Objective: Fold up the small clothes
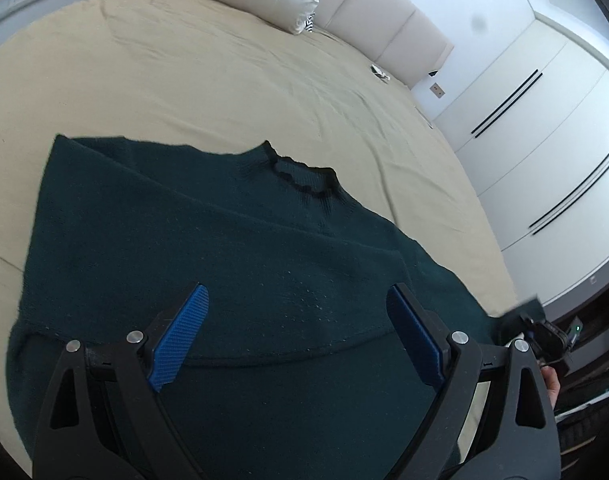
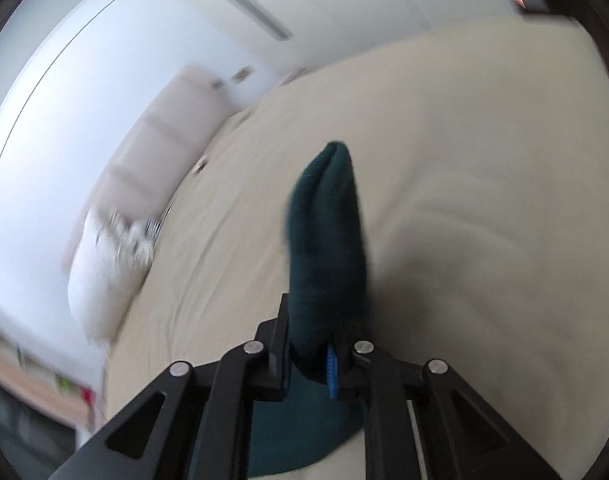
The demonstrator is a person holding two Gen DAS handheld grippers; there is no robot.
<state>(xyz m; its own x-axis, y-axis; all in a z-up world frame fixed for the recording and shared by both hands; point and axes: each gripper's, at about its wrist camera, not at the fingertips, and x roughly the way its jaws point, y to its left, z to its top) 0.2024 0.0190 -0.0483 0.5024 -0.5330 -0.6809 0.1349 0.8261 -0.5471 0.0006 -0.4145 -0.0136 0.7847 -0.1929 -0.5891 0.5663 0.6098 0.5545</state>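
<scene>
Dark green knitted sweater (image 1: 232, 256) spread on beige bedsheet (image 1: 184, 92), collar away, one side apparently already turned in, though hard to tell. Left gripper (image 1: 300, 332) wide apart above the hem, holding nothing. Right gripper (image 2: 314, 354) clamped on a bunched fold of the same knit (image 2: 328, 232), lifted in blur. Folding barely begun; most remaining

Left claw (image 1: 296, 312): matte black frame with triangular cut-outs, round silver screws at the pivots, ribbed blue pads (image 1: 180, 340) inside each finger. Right claw (image 2: 324, 344): same black linkage, silver screws, a blue pad edge.
</scene>
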